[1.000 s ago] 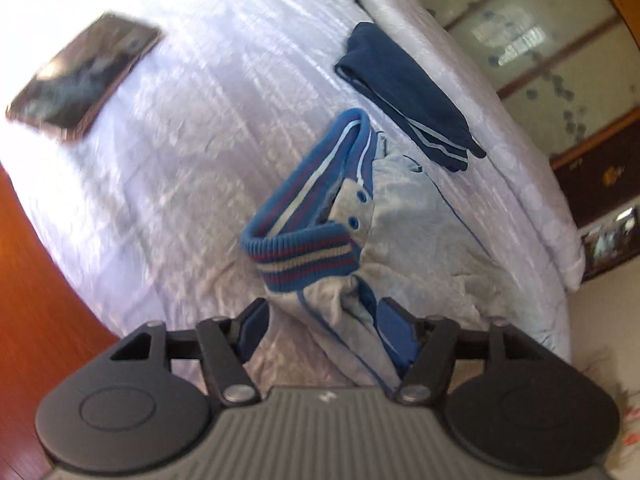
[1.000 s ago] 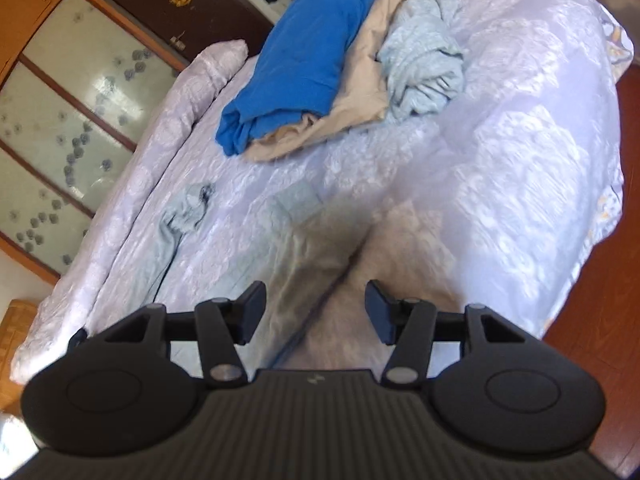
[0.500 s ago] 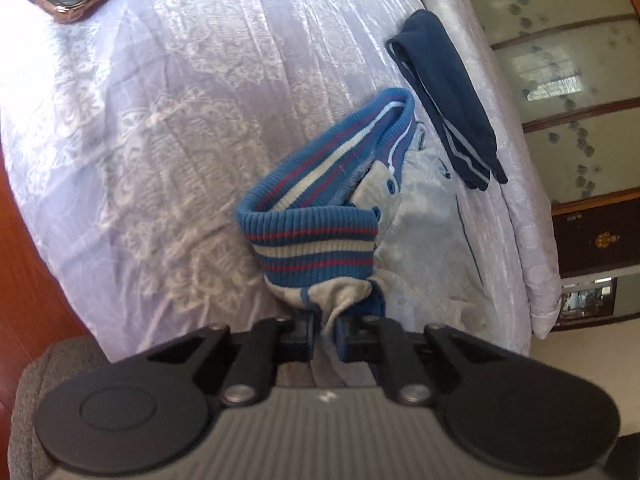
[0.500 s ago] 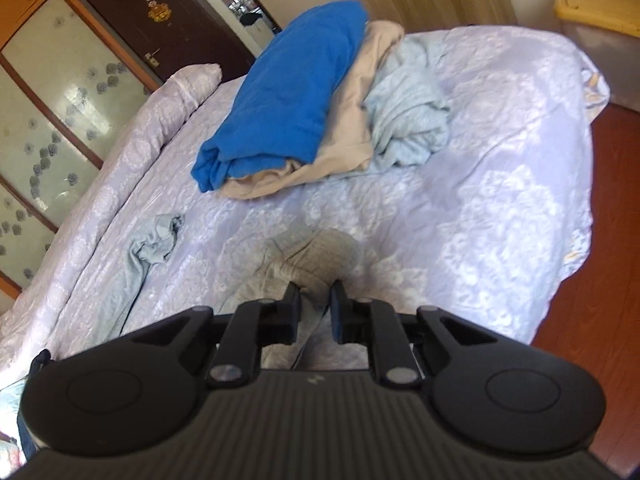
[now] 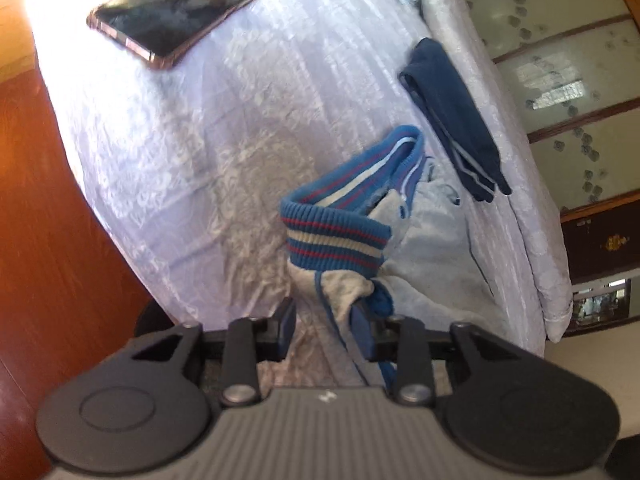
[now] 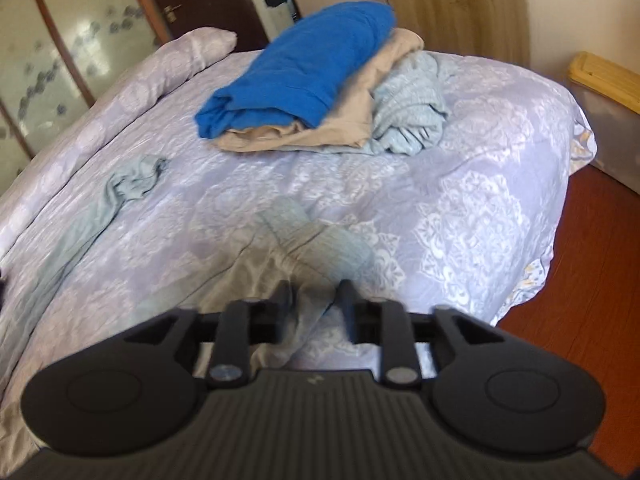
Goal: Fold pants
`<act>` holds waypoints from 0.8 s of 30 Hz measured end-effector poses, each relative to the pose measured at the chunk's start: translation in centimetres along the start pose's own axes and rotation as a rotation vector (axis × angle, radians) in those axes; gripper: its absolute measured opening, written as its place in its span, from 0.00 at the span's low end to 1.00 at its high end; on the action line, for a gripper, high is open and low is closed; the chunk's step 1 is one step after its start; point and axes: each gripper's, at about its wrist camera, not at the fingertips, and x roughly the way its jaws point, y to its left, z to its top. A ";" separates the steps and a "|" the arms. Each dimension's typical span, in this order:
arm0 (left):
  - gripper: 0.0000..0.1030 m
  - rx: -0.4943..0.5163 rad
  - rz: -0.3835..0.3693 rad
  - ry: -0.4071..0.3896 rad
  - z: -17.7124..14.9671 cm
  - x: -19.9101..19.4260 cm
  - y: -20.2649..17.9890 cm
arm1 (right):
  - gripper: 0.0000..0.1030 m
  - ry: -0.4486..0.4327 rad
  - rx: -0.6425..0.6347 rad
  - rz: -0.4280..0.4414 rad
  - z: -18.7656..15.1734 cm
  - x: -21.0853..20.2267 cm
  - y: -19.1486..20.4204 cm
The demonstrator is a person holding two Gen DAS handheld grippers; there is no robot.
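Observation:
Grey pants [image 5: 432, 256] with a blue, red and cream striped waistband [image 5: 336, 240] lie on the lilac bedspread [image 5: 208, 128]. In the left wrist view my left gripper [image 5: 322, 322] is partly open, with grey waist fabric and a blue cord lying between its fingers. In the right wrist view the grey ribbed leg end [image 6: 308, 244] lies just ahead of my right gripper [image 6: 314, 304], which is partly open with grey cloth lying between the fingers.
A phone [image 5: 172, 20] lies near the bed's corner. A folded navy garment [image 5: 452, 116] lies by the long pillow. A blue, beige and pale-blue pile [image 6: 316, 84] sits further up the bed. A grey-green cloth [image 6: 120, 192] lies left. Wooden floor [image 5: 52, 248] borders the bed.
Both grippers were open a second ago, shut on the pants half a second ago, and now their fingers have parted again. The cloth now lies loose between them.

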 end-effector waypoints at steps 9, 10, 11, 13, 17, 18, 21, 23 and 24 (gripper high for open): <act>0.40 0.550 -0.028 -0.010 5.5 1.4 -9.7 | 0.36 -0.041 -0.233 0.235 -1.8 -3.6 8.6; 0.40 0.582 -0.031 0.033 6.2 3.0 -10.4 | 0.36 0.001 -0.273 0.334 -2.1 -3.2 11.0; 0.40 0.613 -0.031 0.085 6.9 5.0 -11.1 | 0.36 0.046 -0.315 0.427 -2.7 -2.7 13.6; 0.40 0.665 0.008 0.135 7.7 7.9 -11.7 | 0.36 0.132 -0.397 0.559 -4.3 -1.9 18.9; 0.40 0.694 0.041 0.230 8.3 11.6 -11.3 | 0.36 0.283 -0.571 0.764 -8.9 -1.0 28.9; 0.40 0.688 0.049 0.252 8.4 12.1 -11.1 | 0.36 0.312 -0.618 0.795 -10.4 -0.7 31.2; 0.50 0.708 0.082 0.252 8.2 12.6 -10.6 | 0.36 0.373 -0.745 0.884 -14.5 -0.5 36.9; 0.55 0.712 0.076 0.260 8.2 12.3 -10.1 | 0.36 0.427 -0.810 0.946 -17.0 -0.7 40.1; 0.56 0.713 0.079 0.265 8.3 12.2 -9.9 | 0.36 0.449 -0.831 0.971 -18.2 -0.9 41.5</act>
